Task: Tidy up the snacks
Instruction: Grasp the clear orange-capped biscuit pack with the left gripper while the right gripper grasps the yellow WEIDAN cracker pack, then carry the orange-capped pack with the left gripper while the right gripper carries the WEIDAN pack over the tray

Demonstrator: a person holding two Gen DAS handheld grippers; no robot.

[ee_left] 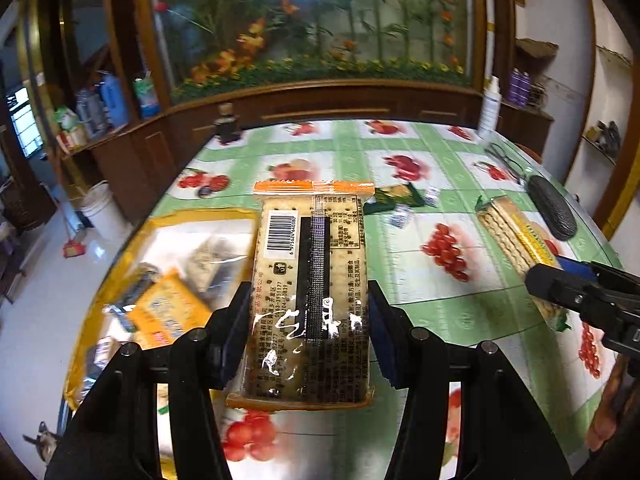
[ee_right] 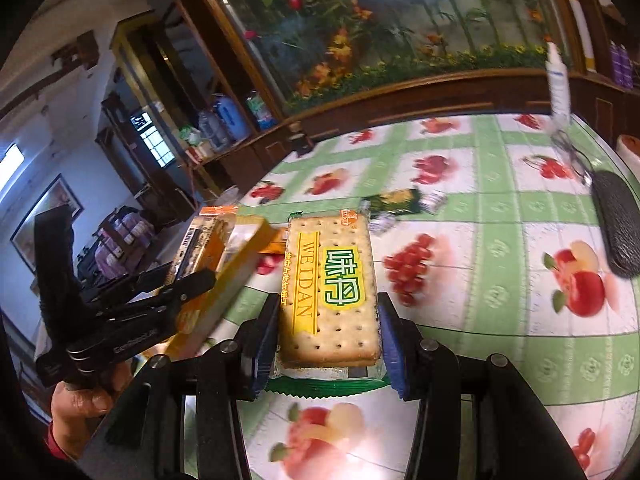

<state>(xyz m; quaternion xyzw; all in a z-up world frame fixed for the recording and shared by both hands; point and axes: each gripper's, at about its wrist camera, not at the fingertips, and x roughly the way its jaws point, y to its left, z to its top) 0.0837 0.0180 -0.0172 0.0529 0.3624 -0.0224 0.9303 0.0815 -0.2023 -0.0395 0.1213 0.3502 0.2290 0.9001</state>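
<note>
In the left wrist view my left gripper [ee_left: 309, 292] is shut on a cracker pack with orange sealed ends [ee_left: 312, 232], barcode side up, held above the table. At that view's right edge is my right gripper [ee_left: 554, 276], gripping a long cracker pack [ee_left: 508, 232]. In the right wrist view my right gripper [ee_right: 328, 304] is shut on this green-ended pack with a yellow WEIDAN label [ee_right: 332, 264]. To its left is my left gripper [ee_right: 192, 272] with the orange pack [ee_right: 204, 240]. A yellow-rimmed clear box [ee_left: 200, 214] holding several snacks lies below and left.
The table [ee_left: 400, 264] has a green fruit-print cloth. On it lie a green packet [ee_left: 394, 196], small wrapped sweets [ee_left: 402, 214], a black case [ee_left: 552, 208], scissors [ee_left: 504, 160], a white spray bottle [ee_left: 490, 108] and a dark bottle [ee_left: 228, 124]. A hand [ee_right: 80, 412] holds the left gripper.
</note>
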